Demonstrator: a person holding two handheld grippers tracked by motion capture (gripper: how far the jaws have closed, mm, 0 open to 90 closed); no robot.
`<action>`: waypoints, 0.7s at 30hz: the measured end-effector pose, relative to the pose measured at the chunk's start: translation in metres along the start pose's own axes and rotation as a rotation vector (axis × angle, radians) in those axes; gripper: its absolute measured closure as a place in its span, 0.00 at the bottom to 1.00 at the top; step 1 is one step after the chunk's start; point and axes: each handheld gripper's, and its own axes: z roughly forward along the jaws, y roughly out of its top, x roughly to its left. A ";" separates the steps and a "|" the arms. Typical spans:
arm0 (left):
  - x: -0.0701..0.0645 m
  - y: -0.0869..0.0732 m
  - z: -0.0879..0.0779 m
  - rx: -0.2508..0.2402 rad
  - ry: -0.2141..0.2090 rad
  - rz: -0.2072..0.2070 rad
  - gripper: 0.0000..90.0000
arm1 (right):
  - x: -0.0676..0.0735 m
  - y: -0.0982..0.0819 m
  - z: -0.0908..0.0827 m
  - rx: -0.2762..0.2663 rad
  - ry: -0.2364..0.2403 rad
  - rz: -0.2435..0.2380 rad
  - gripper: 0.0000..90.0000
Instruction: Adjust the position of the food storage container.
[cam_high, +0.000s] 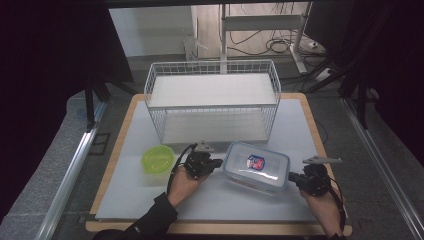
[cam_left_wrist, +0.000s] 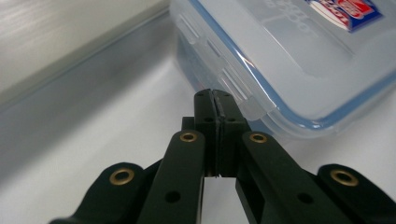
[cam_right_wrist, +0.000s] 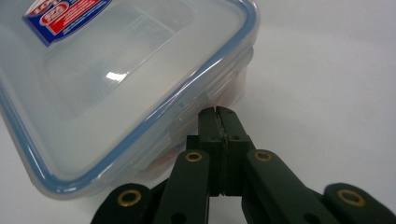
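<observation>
A clear plastic food box (cam_high: 256, 166) with a blue-rimmed lid and a red and blue label lies on the white mat, between my two grippers. My left gripper (cam_high: 218, 163) is shut, its tips at the box's left side. In the left gripper view its closed tips (cam_left_wrist: 215, 94) sit right at a lid clip of the box (cam_left_wrist: 299, 60). My right gripper (cam_high: 292, 176) is shut at the box's right end. In the right gripper view its closed tips (cam_right_wrist: 218, 112) are against the edge of the box (cam_right_wrist: 116, 84).
A white wire basket rack (cam_high: 212, 100) with two shelves stands behind the box. A small round green lidded container (cam_high: 158, 159) sits left of my left hand. The wooden table edge (cam_high: 215, 229) runs along the front; dark curtains flank both sides.
</observation>
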 end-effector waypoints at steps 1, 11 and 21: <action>0.001 -0.002 -0.002 -0.003 -0.006 -0.008 1.00 | -0.001 0.003 0.003 -0.003 0.003 -0.006 1.00; 0.003 -0.018 -0.019 0.022 0.073 -0.013 1.00 | 0.011 0.024 0.028 0.002 0.037 -0.067 1.00; 0.018 -0.021 -0.023 -0.010 0.150 -0.083 0.99 | 0.025 0.038 0.045 0.005 0.041 -0.117 1.00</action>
